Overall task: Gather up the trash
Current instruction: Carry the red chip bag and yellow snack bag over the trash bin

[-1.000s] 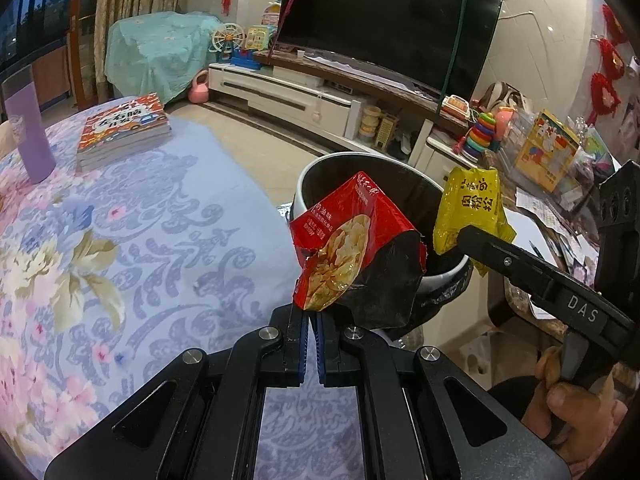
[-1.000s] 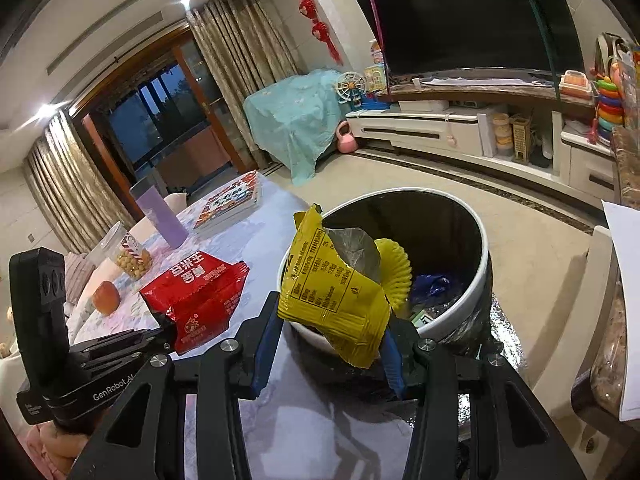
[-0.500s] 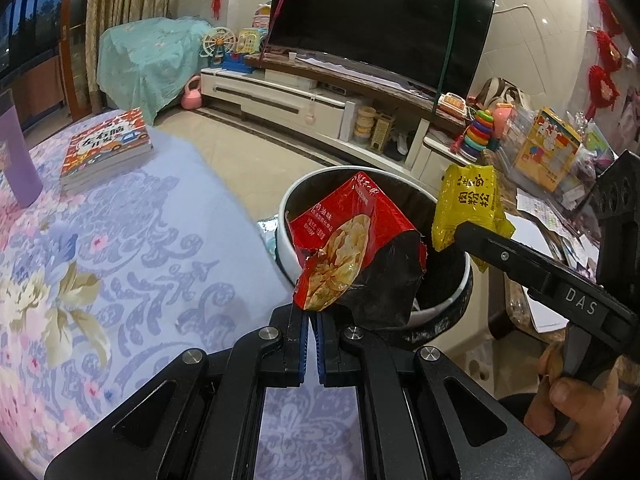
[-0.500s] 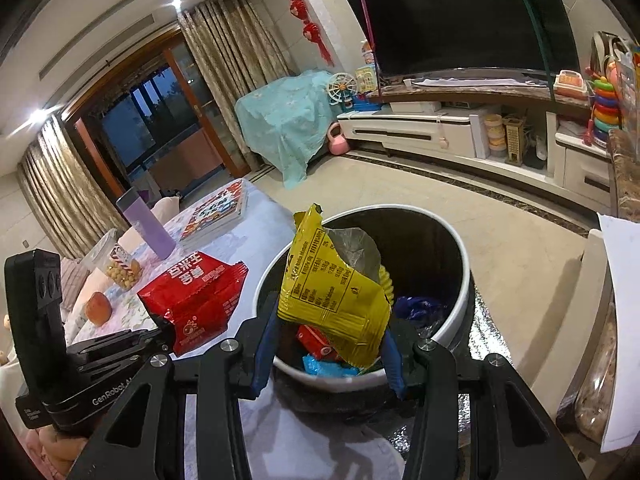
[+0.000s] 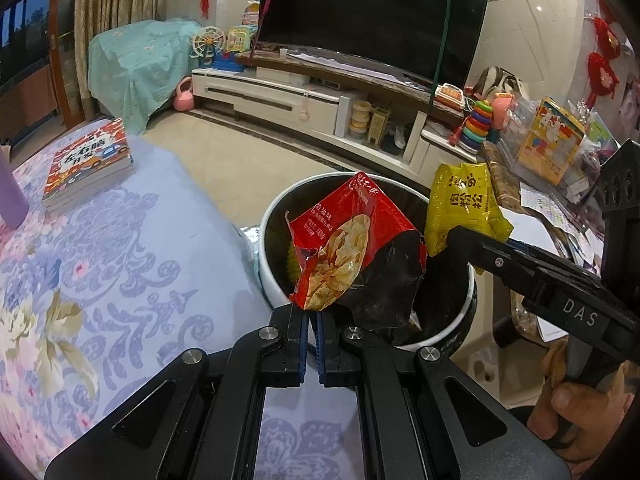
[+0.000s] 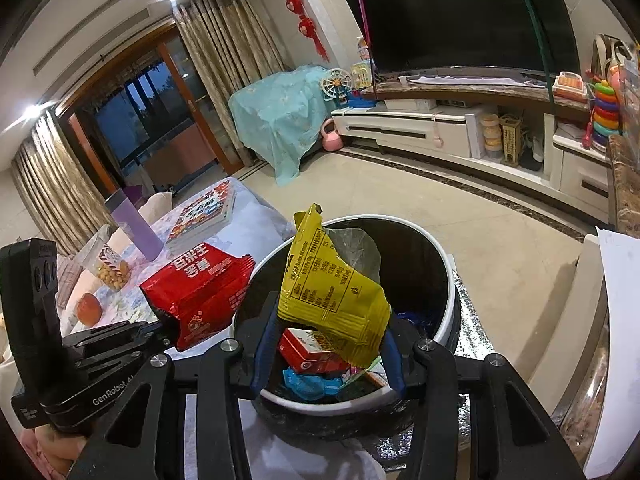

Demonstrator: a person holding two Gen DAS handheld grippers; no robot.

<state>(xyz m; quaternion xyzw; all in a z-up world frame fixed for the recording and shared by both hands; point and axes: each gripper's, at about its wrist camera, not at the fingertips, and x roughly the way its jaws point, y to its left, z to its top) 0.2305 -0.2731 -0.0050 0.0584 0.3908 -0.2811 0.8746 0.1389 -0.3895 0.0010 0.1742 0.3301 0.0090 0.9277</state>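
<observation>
Here each hand-held gripper pinches a wrapper above the bin: left red wrapper, right yellow wrapper.

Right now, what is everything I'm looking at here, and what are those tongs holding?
red snack bag: one, red and black, pinched in the left tongs over the bin
yellow snack bag: one, yellow, gripped in the right tongs over the bin
trash bin: one, white rim with dark liner, on the floor beside the table; wrappers already inside
table: one, blue and pink floral cloth
books: small stack, red cover, far table corner
purple bottle: one, near the books
snack jar: one, clear, beside the bottle
television: one, black, on a white cabinet
left tongs: black, shut on the red bag
right tongs: black with blue pads, closed on the yellow bag
hand: holding the right tongs' handle
</observation>
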